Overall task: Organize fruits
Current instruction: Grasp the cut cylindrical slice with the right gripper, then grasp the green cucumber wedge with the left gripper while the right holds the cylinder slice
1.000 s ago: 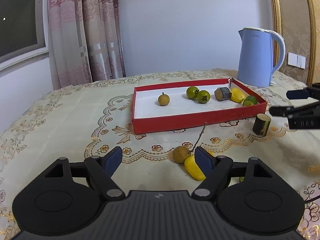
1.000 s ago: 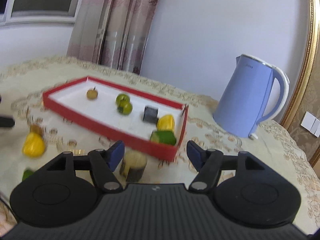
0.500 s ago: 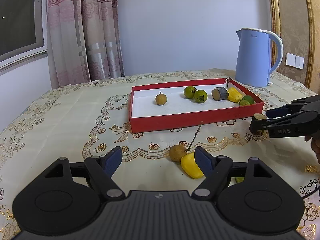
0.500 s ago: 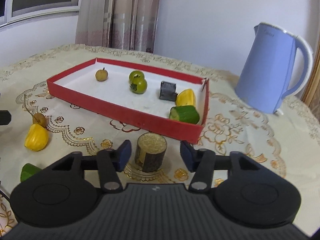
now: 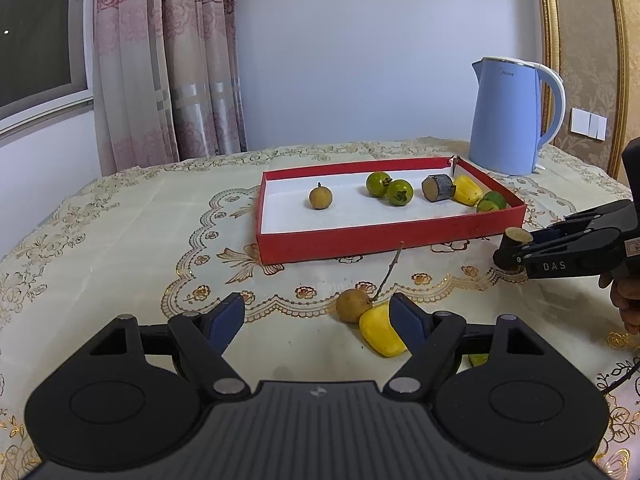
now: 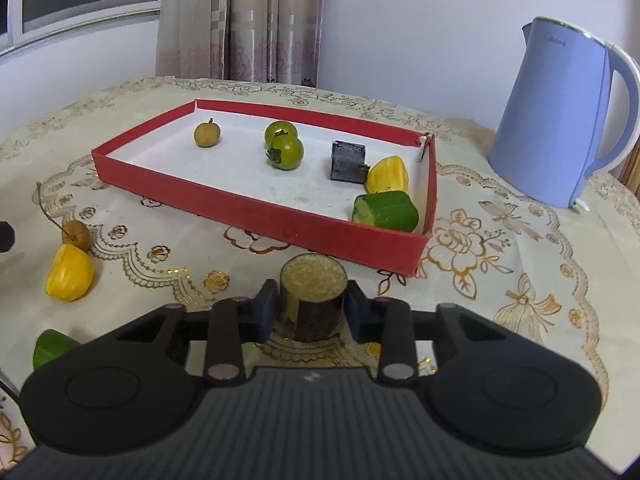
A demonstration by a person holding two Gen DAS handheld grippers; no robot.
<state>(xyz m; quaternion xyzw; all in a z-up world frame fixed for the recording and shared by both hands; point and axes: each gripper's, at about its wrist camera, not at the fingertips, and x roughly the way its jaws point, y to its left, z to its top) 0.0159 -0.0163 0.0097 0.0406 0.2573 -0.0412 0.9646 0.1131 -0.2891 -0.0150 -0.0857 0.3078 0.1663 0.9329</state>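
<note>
A red tray (image 5: 360, 240) (image 6: 256, 208) on the tablecloth holds a longan, two green fruits, a dark sugarcane piece, a yellow piece and a green cucumber piece (image 6: 386, 212). My right gripper (image 6: 312, 310) is shut on an upright sugarcane stub (image 6: 314, 300) standing on the cloth in front of the tray; the stub shows in the left wrist view (image 5: 514, 240). My left gripper (image 5: 316, 318) is open and empty, low over the cloth. A stemmed longan (image 5: 352, 306) and a yellow piece (image 5: 380, 336) lie by its right finger.
A light blue kettle (image 5: 512, 120) (image 6: 560, 120) stands behind the tray at the right. A green piece (image 6: 50, 348) lies on the cloth near the front edge. Curtains and a window are behind the table.
My right gripper has moved down onto the sugarcane stub and closed its fingers on it. My left gripper has drifted slightly and stays open.
</note>
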